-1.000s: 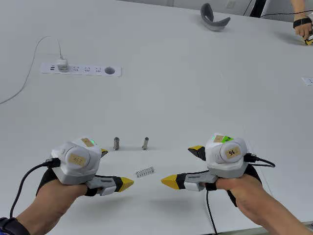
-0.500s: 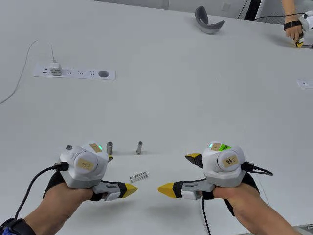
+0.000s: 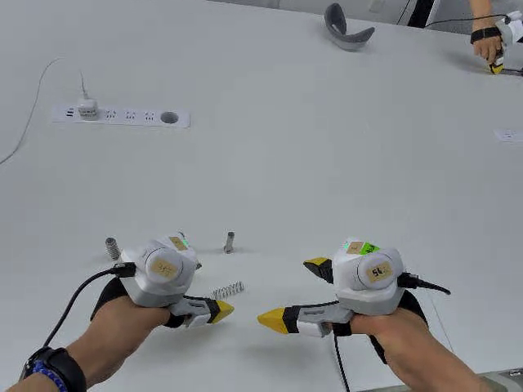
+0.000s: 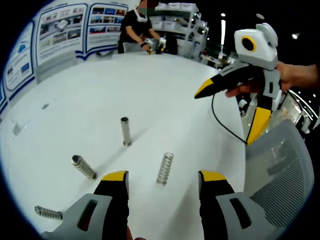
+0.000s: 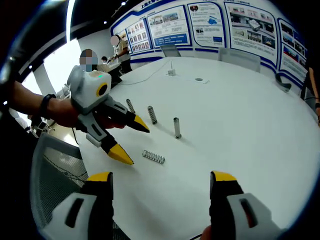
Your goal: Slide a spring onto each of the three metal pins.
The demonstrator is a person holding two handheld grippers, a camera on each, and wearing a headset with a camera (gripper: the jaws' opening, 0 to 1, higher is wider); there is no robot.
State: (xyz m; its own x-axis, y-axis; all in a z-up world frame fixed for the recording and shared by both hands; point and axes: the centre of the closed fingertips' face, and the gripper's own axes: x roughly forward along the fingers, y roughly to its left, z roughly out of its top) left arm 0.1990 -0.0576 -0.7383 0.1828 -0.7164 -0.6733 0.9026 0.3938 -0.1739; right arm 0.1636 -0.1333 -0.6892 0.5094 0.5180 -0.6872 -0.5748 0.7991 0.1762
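Note:
A loose spring [image 3: 228, 289] lies flat on the white table. Behind it stands a bare metal pin [image 3: 229, 242]; a pin wearing a spring [image 3: 112, 247] stands further left. The left gripper view has the loose spring [image 4: 165, 168] just ahead between the jaws, the bare pin [image 4: 125, 131] beyond, and two sprung pins [image 4: 83, 167] [image 4: 49, 213] to the left. My left gripper [image 3: 209, 286] is open beside the spring, holding nothing. My right gripper [image 3: 292, 291] is open and empty, to the right of the spring [image 5: 153, 157], facing the left gripper [image 5: 133, 142].
A white power strip [image 3: 122, 117] with a plugged charger and cable lies at the far left. A grey curved object [image 3: 347, 24] rests at the far edge, near another person's hand [image 3: 490, 45]. A mesh chair [image 4: 280, 170] stands by the table's near edge.
My left gripper has moved right, its lower tip now close to the loose spring, uncovering the leftmost sprung pin. The right gripper has hardly moved. The head camera shifted.

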